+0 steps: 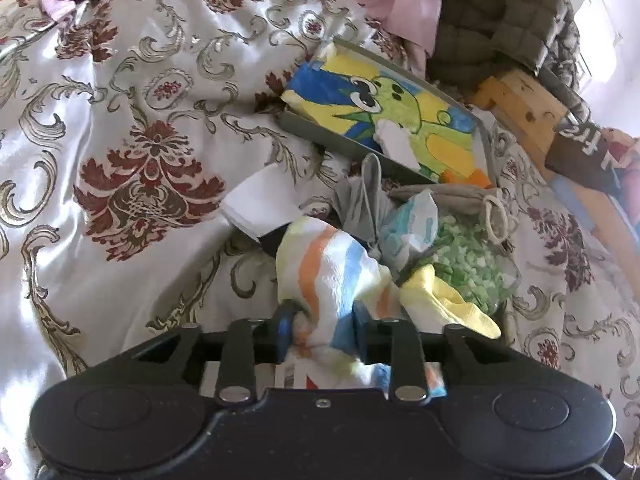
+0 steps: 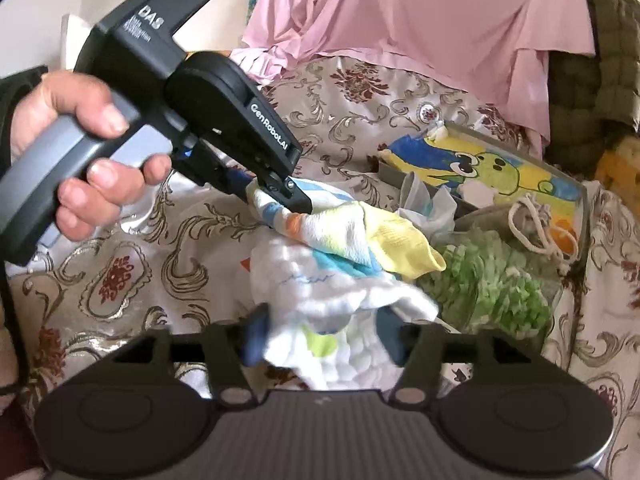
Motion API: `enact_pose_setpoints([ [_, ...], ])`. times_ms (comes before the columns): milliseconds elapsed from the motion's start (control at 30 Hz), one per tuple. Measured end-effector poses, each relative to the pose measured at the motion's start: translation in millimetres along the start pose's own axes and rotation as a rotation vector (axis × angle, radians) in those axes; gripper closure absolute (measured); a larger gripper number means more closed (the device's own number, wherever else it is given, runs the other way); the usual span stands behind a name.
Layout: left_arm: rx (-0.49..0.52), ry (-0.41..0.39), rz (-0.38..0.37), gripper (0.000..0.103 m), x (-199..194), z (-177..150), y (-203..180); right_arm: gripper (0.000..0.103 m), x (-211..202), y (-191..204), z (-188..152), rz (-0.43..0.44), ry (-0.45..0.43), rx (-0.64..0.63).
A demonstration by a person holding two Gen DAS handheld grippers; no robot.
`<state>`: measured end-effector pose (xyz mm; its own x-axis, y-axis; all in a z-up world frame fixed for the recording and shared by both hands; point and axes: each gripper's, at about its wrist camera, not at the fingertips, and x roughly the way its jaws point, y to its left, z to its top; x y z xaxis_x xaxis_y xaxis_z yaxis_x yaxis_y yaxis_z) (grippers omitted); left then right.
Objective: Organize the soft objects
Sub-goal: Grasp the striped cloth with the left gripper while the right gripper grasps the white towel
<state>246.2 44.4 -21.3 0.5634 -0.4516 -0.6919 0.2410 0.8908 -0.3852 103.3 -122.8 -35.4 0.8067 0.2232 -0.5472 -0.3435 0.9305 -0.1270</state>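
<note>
A soft cloth (image 1: 320,272) with orange, blue and yellow stripes is bunched up over the patterned bedspread. My left gripper (image 1: 324,328) is shut on one end of it, the fabric pinched between the blue fingers. In the right wrist view a hand (image 2: 80,152) holds that left gripper (image 2: 294,200), whose tip clamps the striped cloth (image 2: 340,224). The cloth's white lower part hangs blurred between the wide-set fingers of my right gripper (image 2: 322,334), which is open. A yellow fold (image 2: 404,240) sticks out to the right.
A frog painting (image 1: 400,108) lies in a grey tray. In front of it are a grey drawstring pouch (image 1: 448,196), a tissue packet (image 1: 412,224) and a clear bag of green bits (image 2: 492,280). A pink garment (image 2: 420,20), an olive quilted cushion (image 1: 492,20) and a wooden block (image 1: 524,104) lie behind.
</note>
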Motion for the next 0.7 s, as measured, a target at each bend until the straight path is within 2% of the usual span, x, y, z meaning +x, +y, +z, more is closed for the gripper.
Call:
enact_pose_setpoints([
  [33,0.002,-0.007,-0.004,0.056,0.3,0.2,0.3,0.028,-0.3,-1.3,0.0,0.001,-0.006,0.008],
  [133,0.023,-0.018,-0.020,0.042,4.7,0.5,-2.8,0.020,2.8,-6.5,1.0,0.016,-0.018,0.032],
  [267,0.060,0.007,-0.035,0.040,18.8,-1.5,-7.3,0.016,13.7,-12.6,2.5,-0.003,-0.020,0.056],
  [433,0.098,0.024,-0.005,0.057,34.3,-4.1,-9.5,0.015,28.8,-15.0,3.9,-0.018,-0.022,0.064],
  [600,0.039,0.026,-0.030,0.064,33.8,-1.8,1.5,0.015,32.9,-12.6,3.0,0.013,-0.005,0.055],
  [633,0.031,0.025,-0.028,0.067,33.8,-1.5,2.3,0.022,32.6,-12.3,2.7,0.024,-0.005,0.052],
  [667,0.026,0.024,-0.022,0.069,33.6,-1.5,2.8,0.033,32.5,-12.4,2.5,0.037,-0.008,0.048],
  [700,0.025,0.020,-0.018,0.073,32.8,-1.9,2.7,0.038,31.9,-11.3,2.4,0.048,-0.008,0.043],
])
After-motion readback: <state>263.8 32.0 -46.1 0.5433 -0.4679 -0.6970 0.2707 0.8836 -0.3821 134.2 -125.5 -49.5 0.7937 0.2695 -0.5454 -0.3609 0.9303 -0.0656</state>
